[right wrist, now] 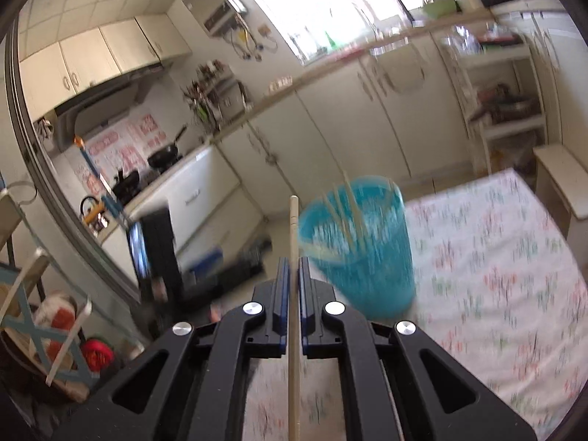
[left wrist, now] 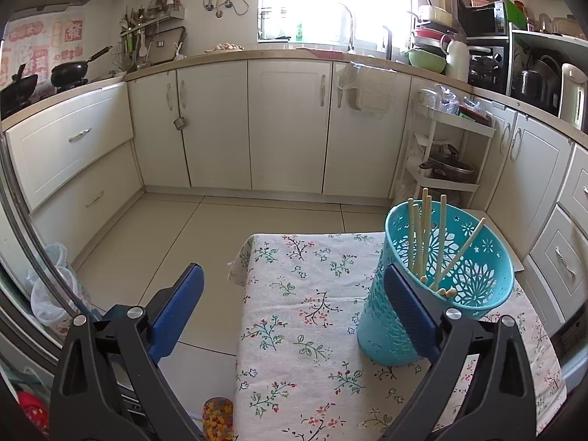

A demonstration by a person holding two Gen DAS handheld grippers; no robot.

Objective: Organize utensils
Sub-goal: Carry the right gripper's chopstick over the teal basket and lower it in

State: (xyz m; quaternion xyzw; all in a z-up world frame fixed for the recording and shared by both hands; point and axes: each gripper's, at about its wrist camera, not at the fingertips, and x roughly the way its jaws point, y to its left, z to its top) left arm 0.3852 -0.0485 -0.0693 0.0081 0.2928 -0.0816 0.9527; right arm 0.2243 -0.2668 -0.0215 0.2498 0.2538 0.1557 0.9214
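Observation:
A teal perforated utensil holder [left wrist: 441, 286] stands upright on the floral tablecloth [left wrist: 305, 330] and holds several pale chopsticks [left wrist: 426, 235]. My left gripper [left wrist: 294, 294] is open and empty; its right finger [left wrist: 411, 308] is close against the holder's near side. In the right wrist view my right gripper [right wrist: 293, 268] is shut on one pale chopstick [right wrist: 294, 228] that points forward, left of the blurred holder [right wrist: 360, 242].
The cloth-covered table [right wrist: 507, 257] ends at a left edge [left wrist: 242, 294] over tiled floor. White cabinets [left wrist: 286, 125] line the back. A white trolley [left wrist: 448, 154] stands behind the holder, and a white stool [right wrist: 562, 183] stands at the table's far right.

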